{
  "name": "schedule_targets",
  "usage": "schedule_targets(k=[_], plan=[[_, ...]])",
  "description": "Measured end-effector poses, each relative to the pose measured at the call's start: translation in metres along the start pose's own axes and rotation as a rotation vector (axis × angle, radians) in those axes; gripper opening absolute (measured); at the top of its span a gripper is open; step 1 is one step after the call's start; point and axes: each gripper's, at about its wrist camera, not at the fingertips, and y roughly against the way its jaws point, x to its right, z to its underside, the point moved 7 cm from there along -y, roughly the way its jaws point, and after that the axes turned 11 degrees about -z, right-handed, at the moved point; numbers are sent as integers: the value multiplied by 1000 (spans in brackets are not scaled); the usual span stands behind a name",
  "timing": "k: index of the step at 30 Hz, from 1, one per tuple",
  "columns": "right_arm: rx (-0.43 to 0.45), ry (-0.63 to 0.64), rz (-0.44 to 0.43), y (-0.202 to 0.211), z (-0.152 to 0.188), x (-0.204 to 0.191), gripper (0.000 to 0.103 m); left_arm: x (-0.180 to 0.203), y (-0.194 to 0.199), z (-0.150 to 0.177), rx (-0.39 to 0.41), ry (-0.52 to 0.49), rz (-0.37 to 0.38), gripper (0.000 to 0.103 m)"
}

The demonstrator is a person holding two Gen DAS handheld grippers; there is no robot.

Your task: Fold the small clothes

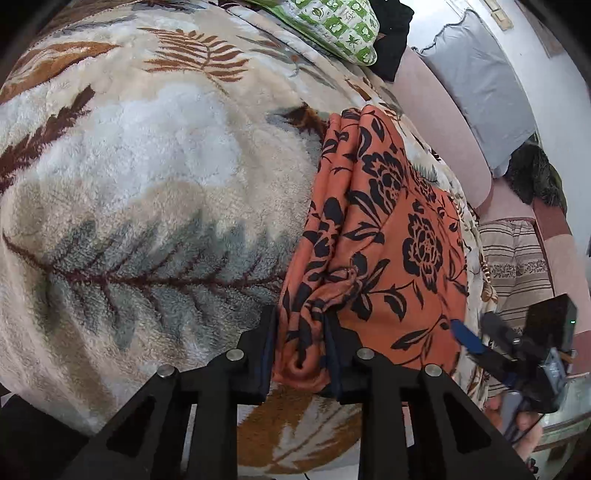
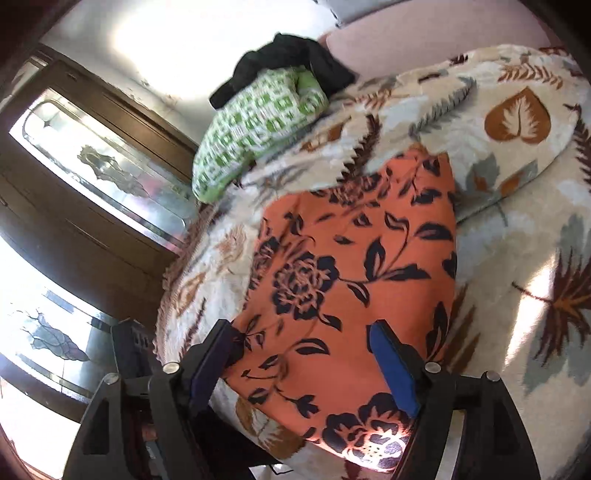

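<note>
1. Orange floral cloth (image 1: 391, 236): lies on leaf-print fleece blanket (image 1: 147, 166) covering the bed; one end bunched w/ folds.
2. Left gripper (image 1: 301, 354): clamped on bunched end of cloth; fabric pinched btwn both pads.
3. Right gripper (image 2: 306, 363): fingers apart, one each side of cloth's flat section; blue pad (image 2: 393, 369) over fabric, contact can't be told.
4. Surroundings: green-white pillow (image 2: 255, 125) near blanket's far edge, black garment (image 2: 291, 59) on top of it.

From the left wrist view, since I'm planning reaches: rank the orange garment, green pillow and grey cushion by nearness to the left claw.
1. Orange floral garment: pinched in the left claw.
2. Grey cushion: far right, against the wall.
3. Green pillow: top edge, about as far; too close to call.
</note>
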Motion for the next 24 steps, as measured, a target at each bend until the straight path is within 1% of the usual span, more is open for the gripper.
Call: schedule_targets(k=[1,2,3,4,5,6,8,10,11,12,13,15,17,18,19,21,23,24], plan=[[-8,-9,3,-3,4,5,80,5,8,-3,20,-15,-4,27],[19,5,-10,1,4,5,80,13,17,-7,46,-36,-2,29],[28,5,-26,5,3,5,81,19,23,-11,64,-58,-4,42],[23,-6,-37,6,2,6,82,27,28,-19,83,-83,-1,66],[19,-12,-47,3,1,8,82,34,31,-30,111,-93,1,76],[18,-18,-60,5,2,9,82,38,32,-43,138,-98,-4,82],[19,-31,-79,6,1,12,82,49,21,-74,156,-125,-17,82],[19,-24,-87,3,2,14,82,58,0,-104,136,-125,-22,81],[18,-16,-89,3,3,13,82,60,-11,-114,118,-123,-8,81],[16,-8,-92,1,2,13,82,66,-26,-123,87,-125,16,75],[16,-6,-98,2,2,13,82,67,-40,-127,52,-121,28,59],[15,-12,-117,1,2,12,82,61,-69,-126,-31,-130,5,35],[17,-24,-147,3,3,14,81,49,-78,-124,-62,-44,79,33],[17,-30,-158,3,3,15,82,46,-76,-125,-67,-20,102,31],[18,-33,-163,3,3,16,82,46,-73,-125,-61,-18,100,31],[22,-34,-167,3,3,17,82,54,-59,-122,-15,-86,49,32],[26,-42,-166,4,3,16,82,62,-39,-116,46,-156,-16,38],[30,-50,-169,6,2,16,82,66,-25,-110,84,-183,-36,50]])
